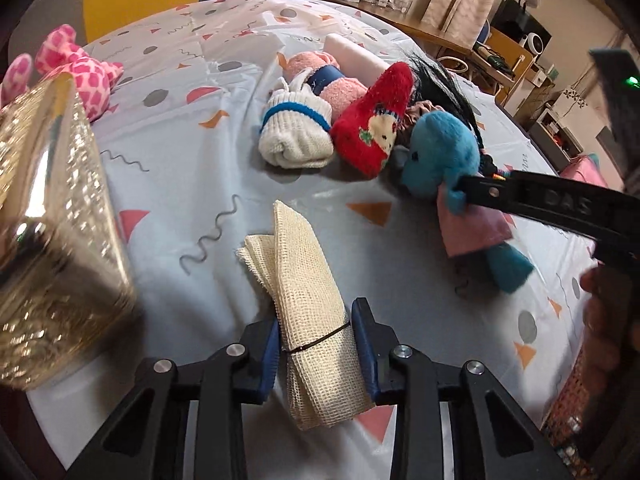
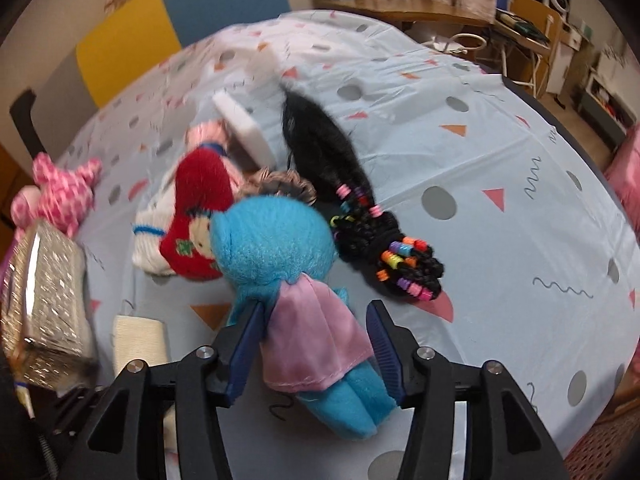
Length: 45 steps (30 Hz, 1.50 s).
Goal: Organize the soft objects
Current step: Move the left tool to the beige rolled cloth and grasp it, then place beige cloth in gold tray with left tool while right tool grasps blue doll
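Two hand-held grippers: left [image 1: 317, 354] clamps mesh cloth roll [image 1: 310, 312], right [image 2: 316, 344] straddles blue doll [image 2: 288, 280], jaws apart.

A blue plush toy [image 2: 276, 240] in a pink dress is seen between the spread fingers of the right gripper [image 2: 316, 344], lying on the dotted tablecloth [image 2: 500, 152]. A red sock [image 2: 196, 216] is touched by its head on the left. Black beaded hair [image 2: 360, 208] is laid just right.
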### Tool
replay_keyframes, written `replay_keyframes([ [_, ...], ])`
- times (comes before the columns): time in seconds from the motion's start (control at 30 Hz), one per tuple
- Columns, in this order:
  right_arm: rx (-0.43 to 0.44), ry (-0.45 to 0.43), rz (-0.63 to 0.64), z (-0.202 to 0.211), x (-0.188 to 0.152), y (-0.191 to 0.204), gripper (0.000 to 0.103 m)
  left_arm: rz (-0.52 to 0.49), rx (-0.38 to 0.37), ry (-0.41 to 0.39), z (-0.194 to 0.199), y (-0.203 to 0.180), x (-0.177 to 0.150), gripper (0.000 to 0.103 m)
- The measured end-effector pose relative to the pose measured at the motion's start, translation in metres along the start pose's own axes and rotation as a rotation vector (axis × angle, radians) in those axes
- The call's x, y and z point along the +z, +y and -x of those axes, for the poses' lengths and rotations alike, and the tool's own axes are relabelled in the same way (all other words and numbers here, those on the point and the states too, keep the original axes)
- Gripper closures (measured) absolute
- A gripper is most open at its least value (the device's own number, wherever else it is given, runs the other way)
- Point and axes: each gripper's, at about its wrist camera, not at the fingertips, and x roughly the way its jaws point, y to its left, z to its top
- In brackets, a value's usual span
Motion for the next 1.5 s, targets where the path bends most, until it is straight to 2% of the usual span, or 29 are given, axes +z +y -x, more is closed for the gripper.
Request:
replay_keyframes([
  [0.07,-0.002,-0.006,0.033,-0.001,0.000,0.005,0.050,0.000,-0.005,0.001,0.005,0.001,-0.001,0.070],
  [0.1,-0.001,0.001,0.055,-0.003,-0.001,0.008,0.063,-0.005,-0.007,-0.007,0.009,0.000,-0.002,0.071],
  [0.13,0.004,0.013,0.073,-0.005,-0.003,0.011,0.071,-0.013,-0.010,-0.018,0.015,-0.001,-0.003,0.071],
  [0.27,-0.031,0.040,0.158,-0.010,-0.010,0.024,0.073,-0.024,-0.043,-0.063,0.039,-0.004,0.005,0.071],
  [0.47,-0.021,0.054,0.159,-0.013,-0.010,0.025,0.073,0.016,-0.048,-0.145,0.071,0.012,0.056,0.071],
  [0.7,-0.026,0.056,0.178,-0.014,-0.009,0.026,0.071,0.121,0.070,-0.233,0.095,0.062,0.127,0.071],
  [0.83,-0.029,0.054,0.185,-0.015,-0.010,0.027,0.071,0.185,0.158,-0.274,0.111,0.105,0.142,0.071],
  [0.93,-0.029,0.054,0.186,-0.015,-0.010,0.027,0.069,0.238,0.213,-0.302,0.127,0.143,0.142,0.071],
  [1.03,-0.039,0.052,0.199,-0.015,-0.011,0.030,0.068,0.282,0.268,-0.328,0.145,0.180,0.133,0.071],
  [1.17,-0.058,0.047,0.216,-0.016,-0.011,0.033,0.067,0.341,0.333,-0.344,0.166,0.227,0.101,0.071],
  [1.37,-0.086,0.041,0.243,-0.017,-0.012,0.036,0.066,0.399,0.409,-0.345,0.191,0.272,0.013,0.070],
  [1.5,-0.114,0.037,0.282,-0.018,-0.014,0.041,0.068,0.475,0.448,-0.324,0.201,0.297,-0.053,0.070],
])
